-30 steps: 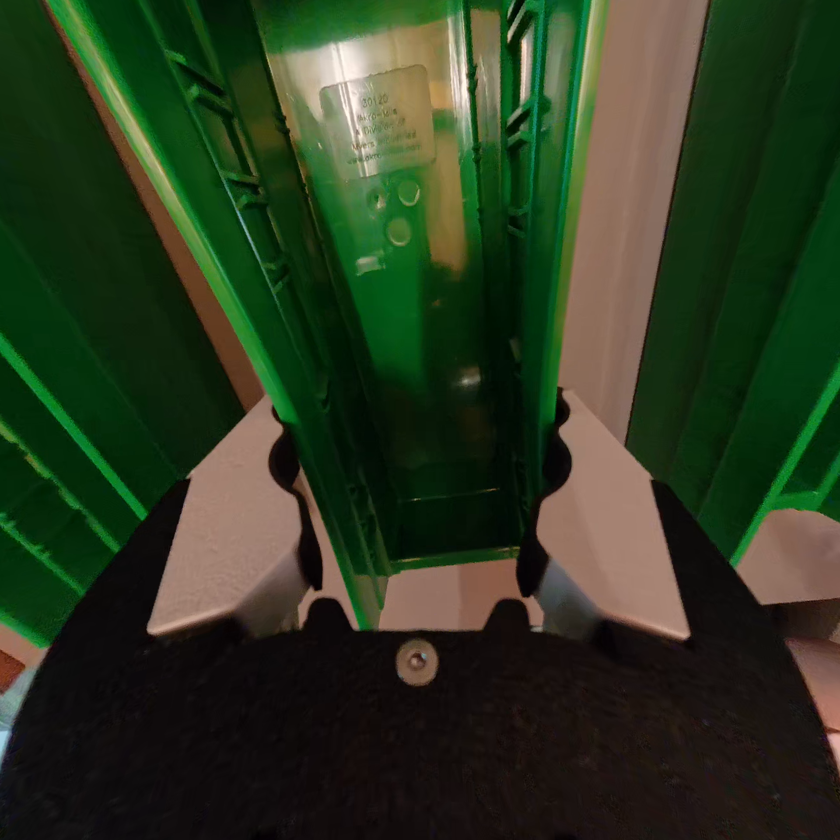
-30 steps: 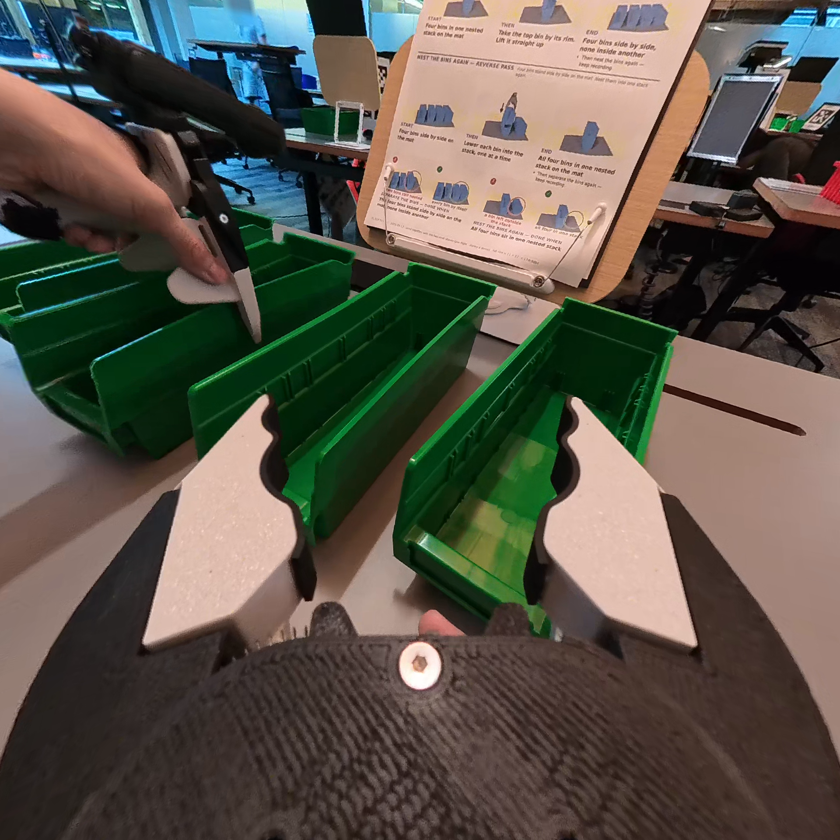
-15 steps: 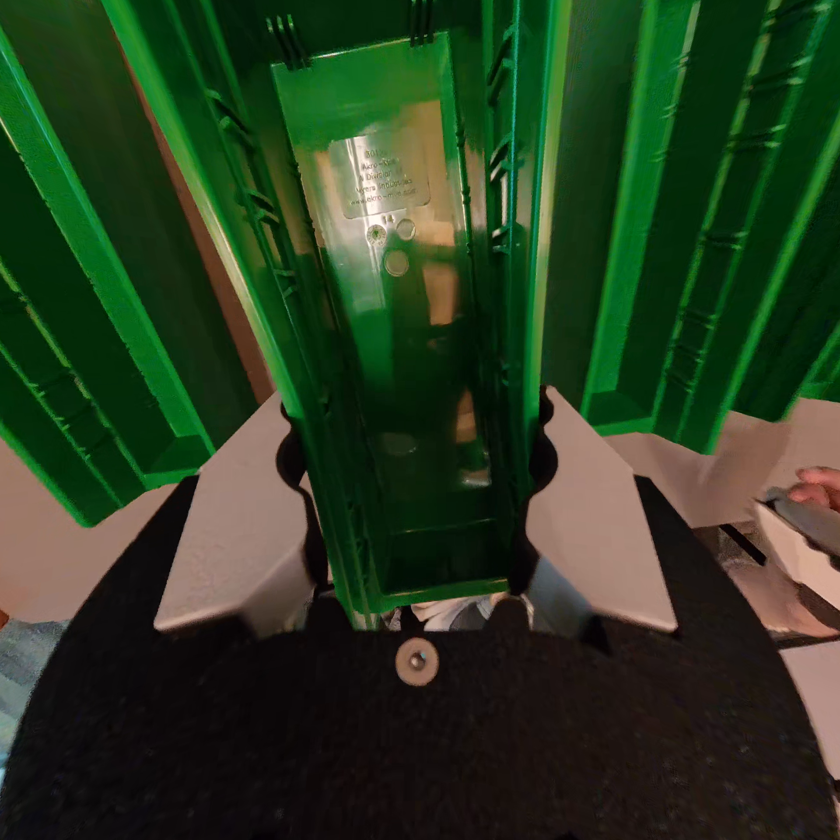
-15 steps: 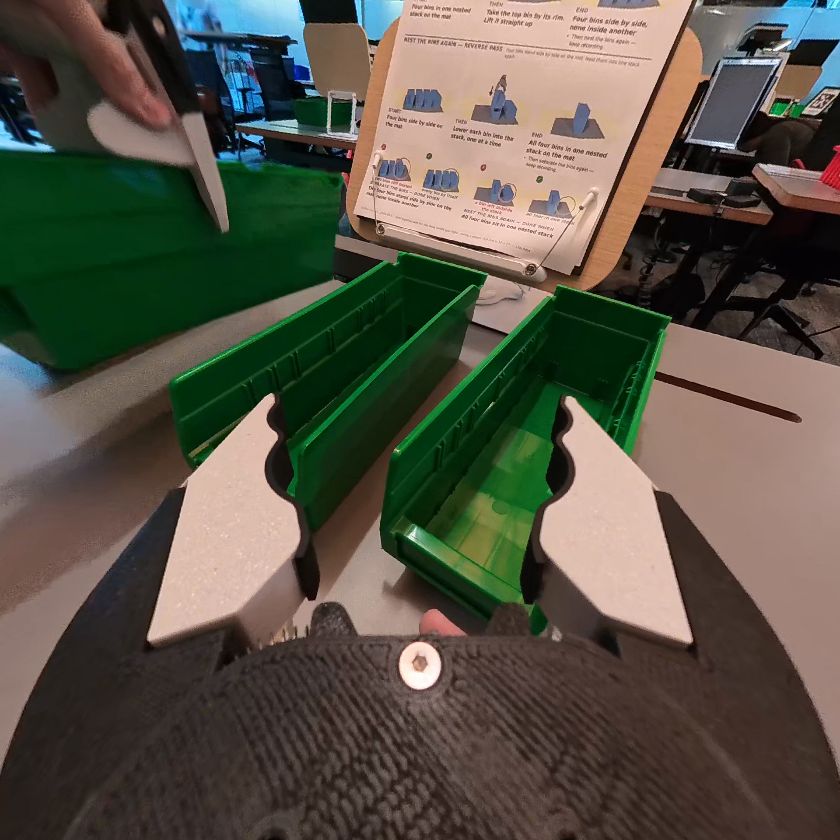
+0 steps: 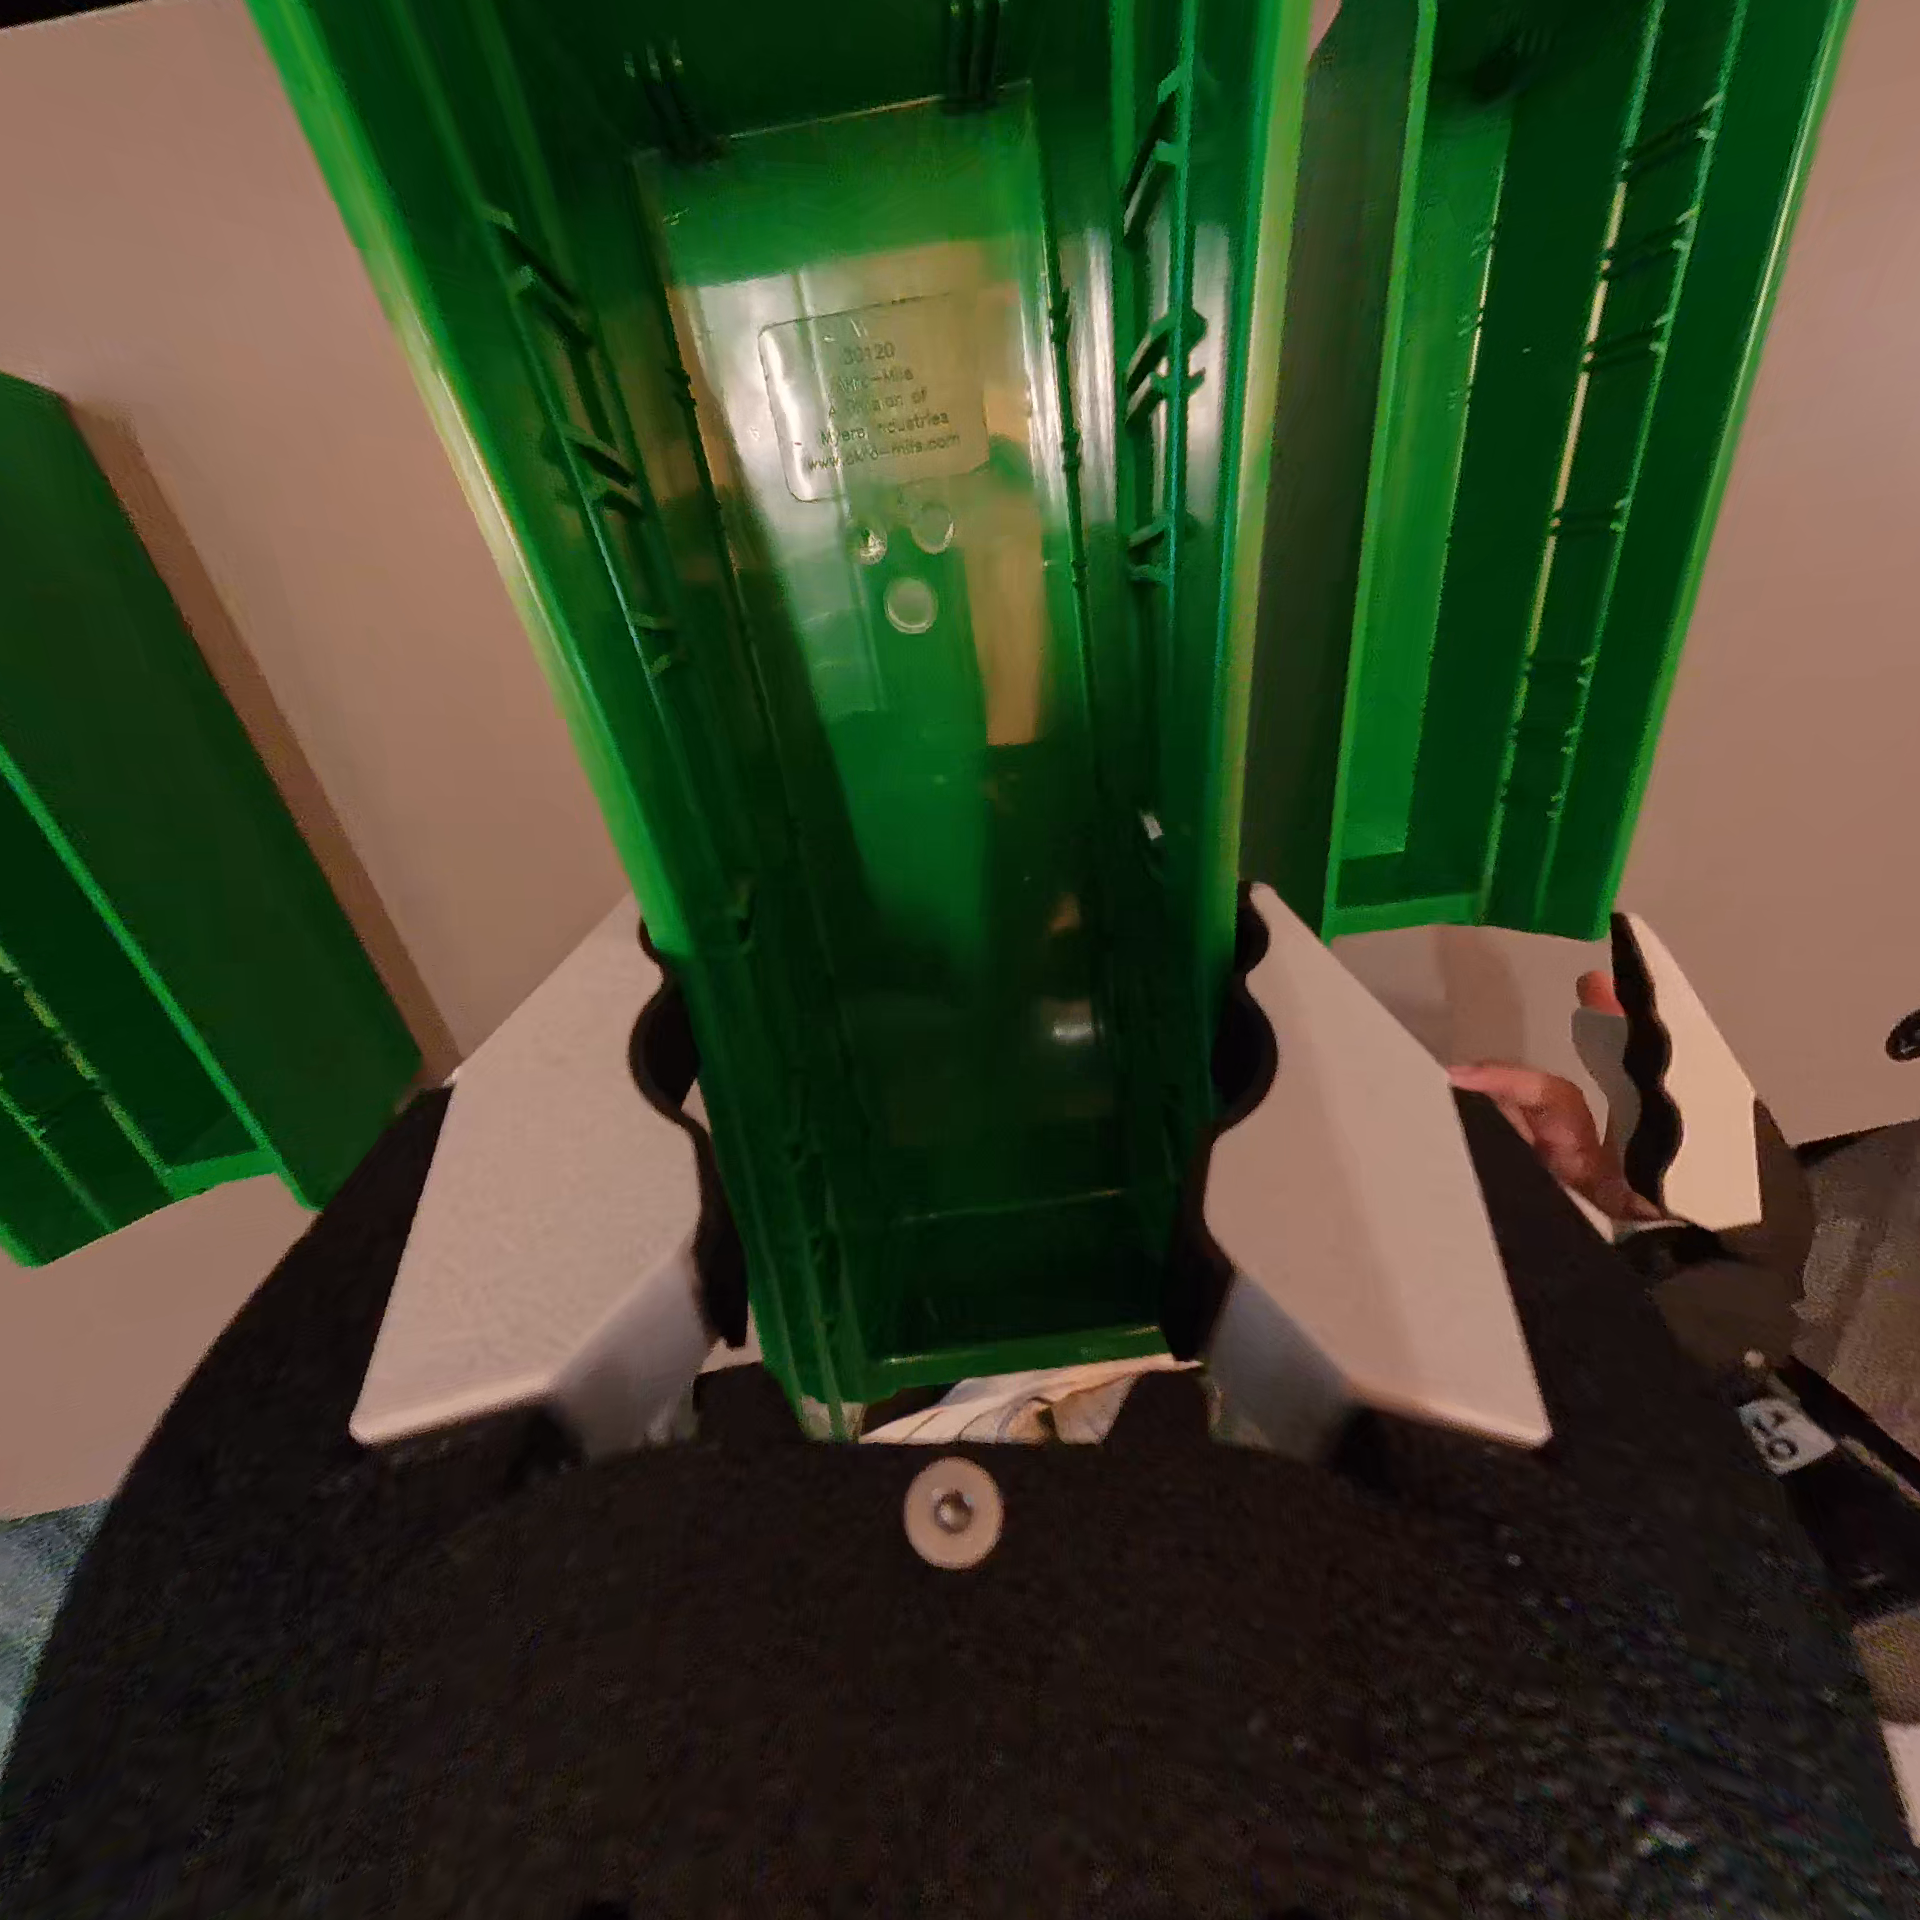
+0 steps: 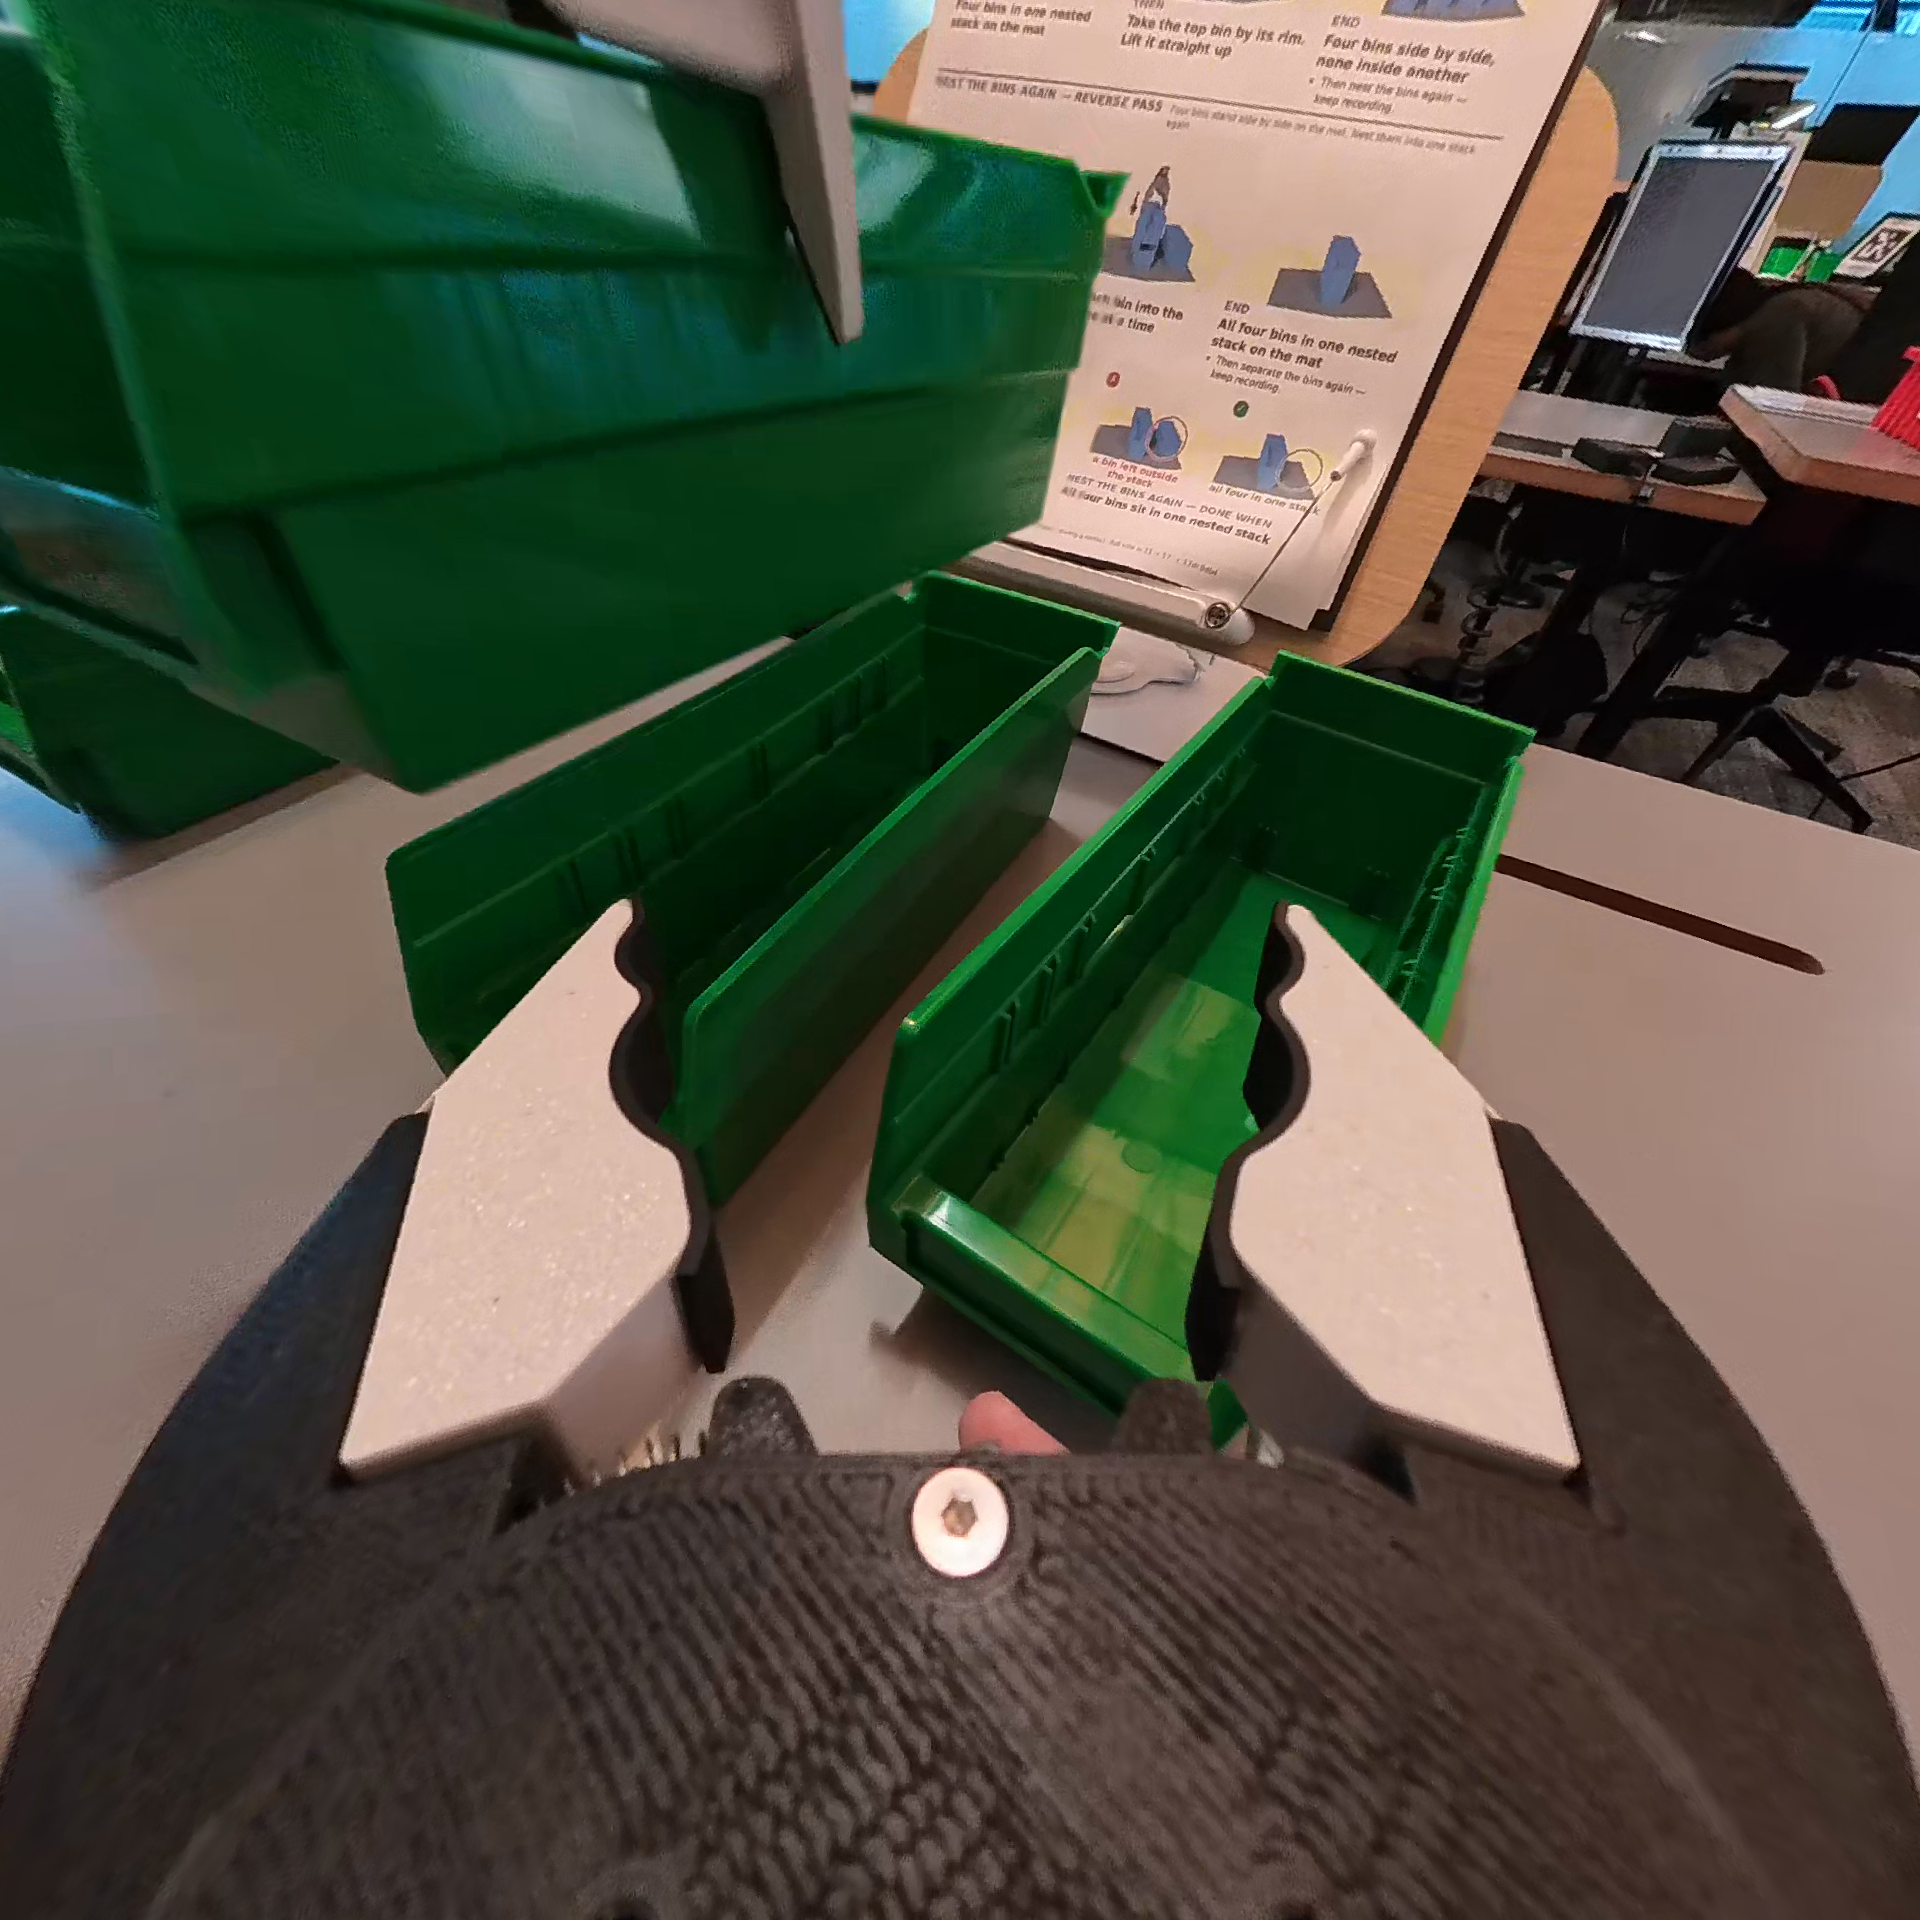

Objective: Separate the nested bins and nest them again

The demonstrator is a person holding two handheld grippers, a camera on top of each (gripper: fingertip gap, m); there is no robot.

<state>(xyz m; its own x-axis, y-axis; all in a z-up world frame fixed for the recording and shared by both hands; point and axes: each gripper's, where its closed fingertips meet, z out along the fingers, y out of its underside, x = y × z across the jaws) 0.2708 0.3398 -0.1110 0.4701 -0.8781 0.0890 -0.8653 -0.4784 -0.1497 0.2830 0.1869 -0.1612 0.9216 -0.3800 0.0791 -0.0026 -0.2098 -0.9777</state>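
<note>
My left gripper [image 5: 945, 935] is shut across a green bin [image 5: 935, 675], one finger on each long side wall. In the right wrist view that held bin [image 6: 520, 416] hangs tilted in the air at the upper left, with a left finger [image 6: 821, 156] on its side. It hovers over the far end of the middle bin [image 6: 748, 862]. A second empty bin [image 6: 1195, 987] stands to the right of the middle one. My right gripper [image 6: 956, 914] is open and empty, low over the table in front of these two bins.
Another green bin [image 6: 104, 748] stands on the grey table [image 6: 1662, 1091] at the far left. An instruction board [image 6: 1299, 260] stands behind the bins. Desks, chairs and a monitor [image 6: 1673, 249] are beyond. The left wrist view shows bins on both sides [image 5: 125, 831] [image 5: 1507, 520].
My left gripper has lifted its bin off the table and carried it up and to the right, over the middle bin. My right gripper has stayed open and hardly moved.
</note>
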